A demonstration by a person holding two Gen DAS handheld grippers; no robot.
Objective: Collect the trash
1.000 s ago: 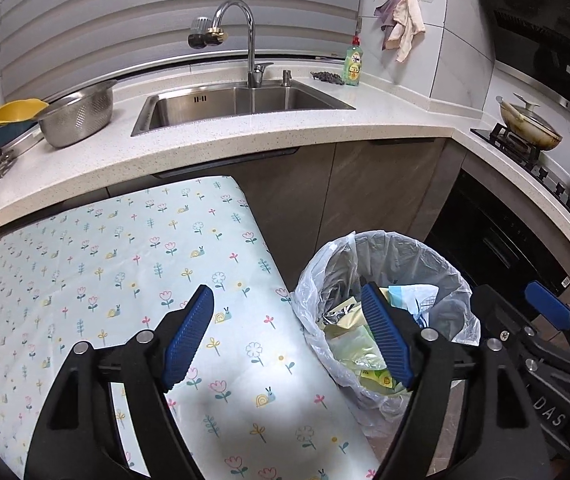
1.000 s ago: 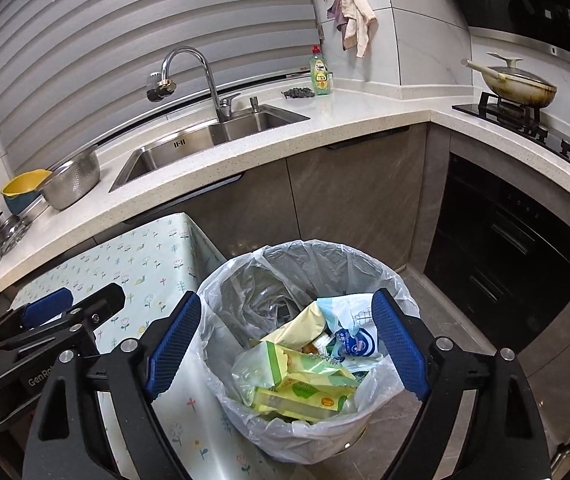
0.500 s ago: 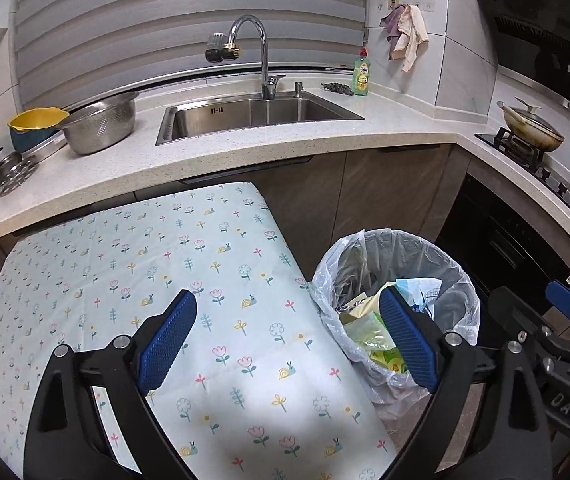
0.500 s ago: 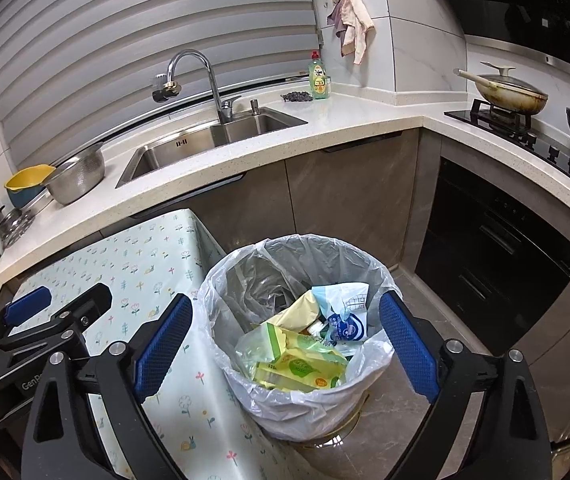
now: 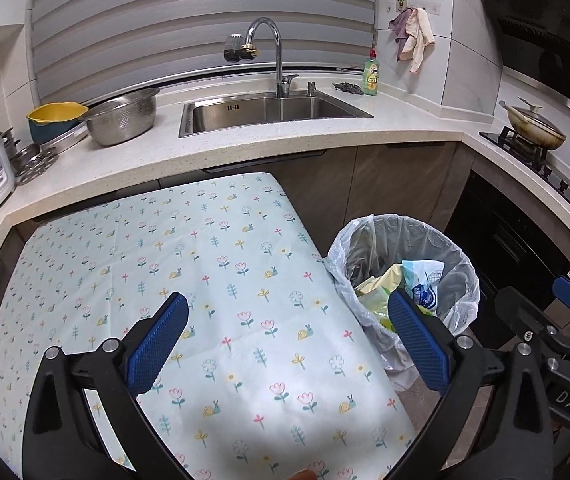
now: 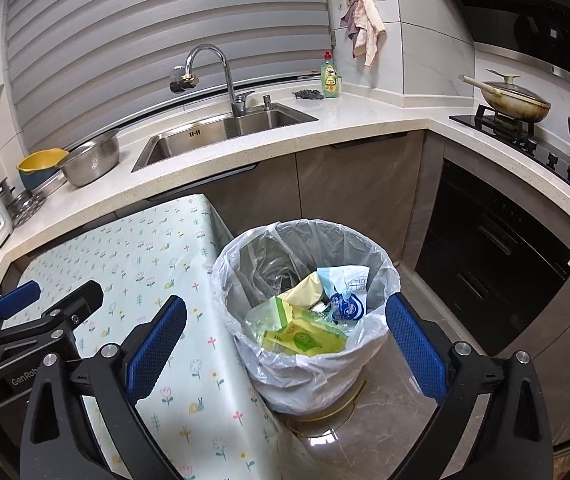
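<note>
Standing on the brown floor, touching the right edge of the floral-print tablecloth-covered table (image 5: pixel 213 280): round bin with clear plastic liner (image 6: pixel 305 364), holding yellow-green and blue-white wrappers (image 6: pixel 305 332). Opening wide above that table, gripping nothing: left gripper (image 5: pixel 285 340). Hovering over the bin, fingers spread apart, clamping nothing: right gripper (image 6: pixel 285 340).

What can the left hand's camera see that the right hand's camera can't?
Only the left camera shows nearly the whole flowery tablecloth, with the open left gripper above it. Only the right camera shows the brown floor tiles and the yellow-green packet lying in the bag-lined trash bin, framed by the open right gripper. Both show the steel sink and green soap bottle.
</note>
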